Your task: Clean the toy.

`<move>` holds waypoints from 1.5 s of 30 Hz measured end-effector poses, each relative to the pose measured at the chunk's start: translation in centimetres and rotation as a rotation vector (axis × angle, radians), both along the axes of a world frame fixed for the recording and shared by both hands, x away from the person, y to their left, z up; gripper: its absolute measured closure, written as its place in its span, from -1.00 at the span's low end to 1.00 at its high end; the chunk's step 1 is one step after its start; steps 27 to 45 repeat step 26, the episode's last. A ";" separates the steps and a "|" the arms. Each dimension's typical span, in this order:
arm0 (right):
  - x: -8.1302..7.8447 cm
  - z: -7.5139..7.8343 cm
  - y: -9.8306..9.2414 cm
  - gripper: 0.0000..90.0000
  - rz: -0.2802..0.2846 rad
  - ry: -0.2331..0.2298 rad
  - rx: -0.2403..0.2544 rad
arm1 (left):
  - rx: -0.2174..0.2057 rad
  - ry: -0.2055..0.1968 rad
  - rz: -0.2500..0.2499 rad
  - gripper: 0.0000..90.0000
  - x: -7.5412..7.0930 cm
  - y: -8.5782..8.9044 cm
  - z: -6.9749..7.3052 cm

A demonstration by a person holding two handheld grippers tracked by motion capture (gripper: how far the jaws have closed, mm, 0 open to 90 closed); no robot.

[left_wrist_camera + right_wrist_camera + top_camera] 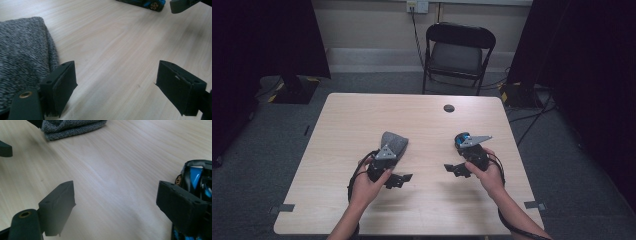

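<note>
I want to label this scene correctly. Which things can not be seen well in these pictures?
- Blue toy car: right gripper view, cut by the right edge, partly behind a jaw; high view, under the right gripper.
- Grey knitted cloth: left gripper view, cut by the left edge.
- Small dark round thing: high view, too small to identify.

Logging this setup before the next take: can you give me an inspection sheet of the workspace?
Surface: pale wood table, round grommet near the far edge.
Job's things: grey knitted cloth by the left claw; blue toy car by the right claw.
Clutter: nothing seen.
Grippers: both claws open, holding nothing.
Cables: one trails from each claw; more on the floor.
Surroundings: black folding chair, dark curtains, grey carpet.
</note>
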State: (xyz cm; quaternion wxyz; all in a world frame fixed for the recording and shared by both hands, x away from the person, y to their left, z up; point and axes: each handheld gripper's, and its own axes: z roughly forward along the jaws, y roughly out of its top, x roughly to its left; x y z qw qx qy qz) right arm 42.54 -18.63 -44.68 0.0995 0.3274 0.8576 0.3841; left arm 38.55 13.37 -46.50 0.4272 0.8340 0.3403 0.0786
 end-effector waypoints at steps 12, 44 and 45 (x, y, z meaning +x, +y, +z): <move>-2.6 -2.4 1.1 -0.67 0.060 0.010 -0.009 | 0.033 0.003 -0.074 -0.64 -1.8 -1.5 -2.2; -4.6 -4.9 2.8 -0.67 0.131 0.010 -0.053 | 0.057 -0.028 -0.093 -0.65 -2.6 -1.8 -3.8; -4.6 -4.9 2.8 -0.67 0.131 0.010 -0.053 | 0.057 -0.028 -0.093 -0.65 -2.6 -1.8 -3.8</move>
